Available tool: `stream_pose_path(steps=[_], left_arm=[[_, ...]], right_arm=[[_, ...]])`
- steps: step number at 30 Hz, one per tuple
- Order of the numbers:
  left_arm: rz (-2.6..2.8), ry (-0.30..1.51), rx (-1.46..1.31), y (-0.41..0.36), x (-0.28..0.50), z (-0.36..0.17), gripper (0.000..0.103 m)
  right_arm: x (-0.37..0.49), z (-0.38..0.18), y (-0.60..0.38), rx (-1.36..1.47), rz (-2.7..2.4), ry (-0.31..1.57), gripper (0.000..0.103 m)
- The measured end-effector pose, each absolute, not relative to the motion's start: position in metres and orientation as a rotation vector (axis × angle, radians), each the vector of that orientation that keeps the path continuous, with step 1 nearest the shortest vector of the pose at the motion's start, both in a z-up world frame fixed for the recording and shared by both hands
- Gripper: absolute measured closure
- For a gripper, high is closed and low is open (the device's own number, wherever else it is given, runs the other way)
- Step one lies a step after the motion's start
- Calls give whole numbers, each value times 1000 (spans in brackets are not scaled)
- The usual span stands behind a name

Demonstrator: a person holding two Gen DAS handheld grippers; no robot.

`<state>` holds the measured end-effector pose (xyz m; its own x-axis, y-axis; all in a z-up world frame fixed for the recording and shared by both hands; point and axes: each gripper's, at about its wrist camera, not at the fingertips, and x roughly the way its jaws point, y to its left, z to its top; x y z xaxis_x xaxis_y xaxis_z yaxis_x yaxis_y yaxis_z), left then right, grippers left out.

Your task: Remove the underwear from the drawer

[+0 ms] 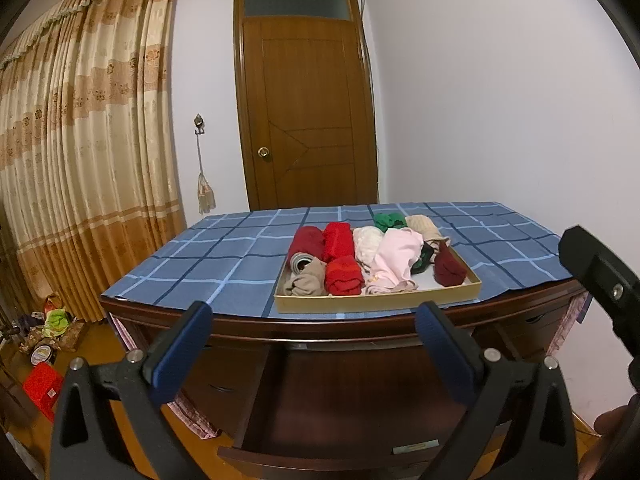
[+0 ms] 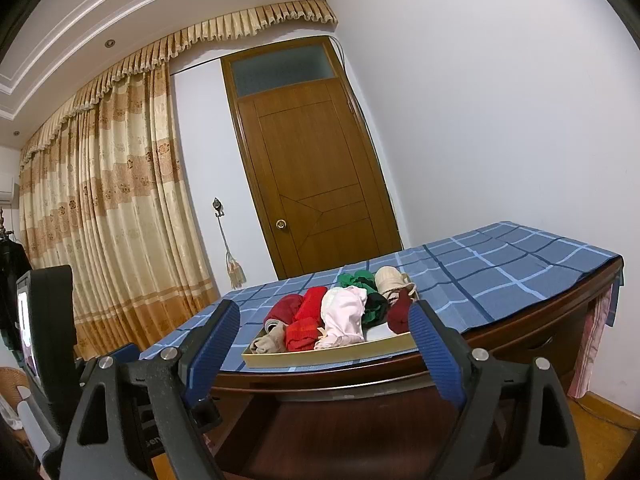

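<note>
A shallow tan tray (image 1: 376, 301) holds several rolled underwear pieces in red, pink (image 1: 396, 260), white, beige, green and maroon. It sits on the blue checked cloth of a dark wooden desk, near the front edge. It also shows in the right wrist view (image 2: 332, 354). Below the desk top a drawer (image 1: 340, 456) stands pulled out; its inside looks bare. My left gripper (image 1: 314, 350) is open and empty, in front of the desk above the drawer. My right gripper (image 2: 324, 354) is open and empty, just before the desk edge and below the tray.
The desk top (image 1: 224, 256) is covered by the checked cloth. A wooden door (image 1: 308, 112) and a patterned curtain (image 1: 80, 160) stand behind. Boxes and clutter (image 1: 44, 360) lie on the floor at left. The right gripper's body (image 1: 600, 288) shows at the right edge of the left wrist view.
</note>
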<state>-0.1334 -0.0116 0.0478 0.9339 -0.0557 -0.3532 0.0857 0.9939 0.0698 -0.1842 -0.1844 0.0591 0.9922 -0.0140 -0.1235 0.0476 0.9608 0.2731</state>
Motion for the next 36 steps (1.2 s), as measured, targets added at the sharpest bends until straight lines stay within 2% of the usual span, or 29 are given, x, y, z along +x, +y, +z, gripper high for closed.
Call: stream_pose_path(steps=[36], left_arm=[[-72,369,89,-12,-125,46,0]], right_arm=[[-172,54,-188,279,-60,132,15]])
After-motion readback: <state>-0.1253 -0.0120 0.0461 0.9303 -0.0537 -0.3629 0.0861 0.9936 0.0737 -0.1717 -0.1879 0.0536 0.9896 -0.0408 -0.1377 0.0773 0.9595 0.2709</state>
